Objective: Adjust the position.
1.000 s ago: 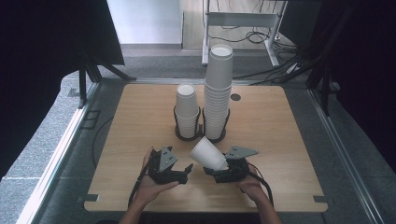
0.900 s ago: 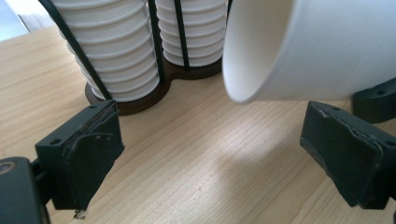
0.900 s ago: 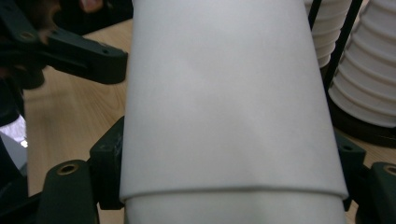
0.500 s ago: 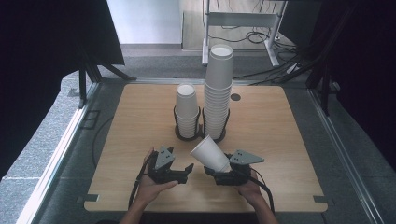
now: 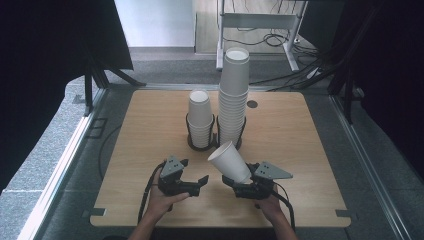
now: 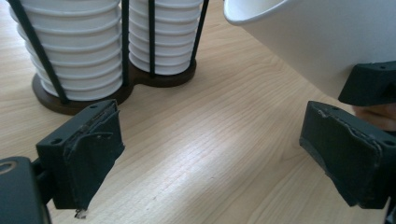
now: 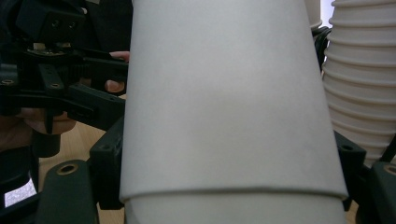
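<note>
White paper cup point(image 5: 229, 161) pinched in right gripper point(image 5: 248, 186) jaws; left gripper point(image 5: 192, 184) jaws spread.

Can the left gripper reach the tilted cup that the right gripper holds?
Probably yes. The left gripper is open, and only bare table lies between it and the cup in the right gripper.

L gripper point(image 5: 200, 181) agape, R gripper point(image 5: 235, 181) clamped
</note>
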Action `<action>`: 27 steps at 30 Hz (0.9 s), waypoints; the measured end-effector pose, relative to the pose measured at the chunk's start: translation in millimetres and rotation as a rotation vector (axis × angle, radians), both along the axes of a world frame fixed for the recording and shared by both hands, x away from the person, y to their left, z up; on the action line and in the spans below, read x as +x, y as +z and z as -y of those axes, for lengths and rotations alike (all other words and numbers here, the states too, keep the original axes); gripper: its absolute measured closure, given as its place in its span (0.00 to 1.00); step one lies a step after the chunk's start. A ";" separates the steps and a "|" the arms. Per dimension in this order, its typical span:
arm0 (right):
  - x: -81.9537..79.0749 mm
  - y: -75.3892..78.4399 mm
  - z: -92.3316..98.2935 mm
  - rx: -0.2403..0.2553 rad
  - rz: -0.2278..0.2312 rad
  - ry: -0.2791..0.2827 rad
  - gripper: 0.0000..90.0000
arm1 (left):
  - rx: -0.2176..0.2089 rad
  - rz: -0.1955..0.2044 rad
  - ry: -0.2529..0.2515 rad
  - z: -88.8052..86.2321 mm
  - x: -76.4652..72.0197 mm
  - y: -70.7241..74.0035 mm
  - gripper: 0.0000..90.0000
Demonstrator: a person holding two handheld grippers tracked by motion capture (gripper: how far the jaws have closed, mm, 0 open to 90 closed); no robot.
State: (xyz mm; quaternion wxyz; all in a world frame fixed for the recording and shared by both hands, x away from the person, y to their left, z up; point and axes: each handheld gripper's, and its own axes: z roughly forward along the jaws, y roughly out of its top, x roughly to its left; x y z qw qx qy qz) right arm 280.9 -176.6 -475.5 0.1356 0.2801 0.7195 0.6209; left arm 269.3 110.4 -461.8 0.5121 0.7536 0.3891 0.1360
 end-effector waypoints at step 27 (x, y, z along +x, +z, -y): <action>-11.5 -12.8 -24.9 -0.028 0.072 0.028 0.26 | -0.344 -0.157 -0.168 9.7 10.4 1.2 0.03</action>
